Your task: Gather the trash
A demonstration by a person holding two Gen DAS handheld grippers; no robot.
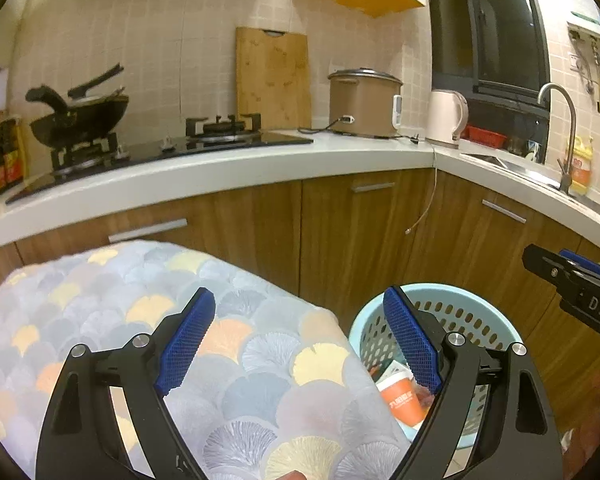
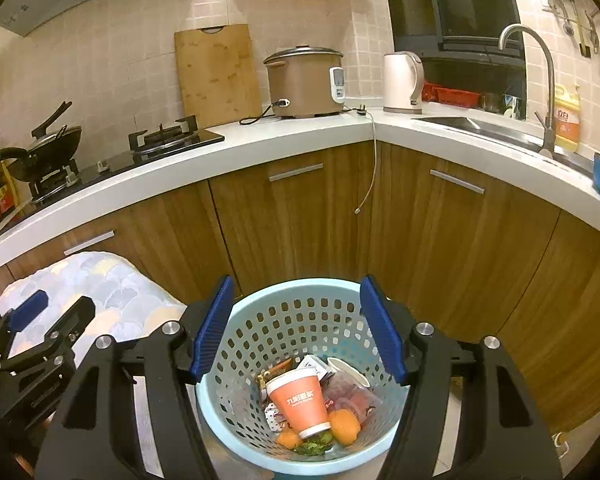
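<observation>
A light blue perforated basket stands on the floor by the wooden cabinets. It holds an orange paper cup, a white cup, wrappers, orange peel and greens. My right gripper is open and empty, right above the basket. My left gripper is open and empty, over a table with a fan-patterned cloth, left of the basket. The orange cup shows in the left wrist view too. The left gripper also shows in the right wrist view.
A white L-shaped counter carries a gas stove with a wok, a cutting board, a rice cooker, a kettle and a sink with a tap. A cord hangs down the cabinet front.
</observation>
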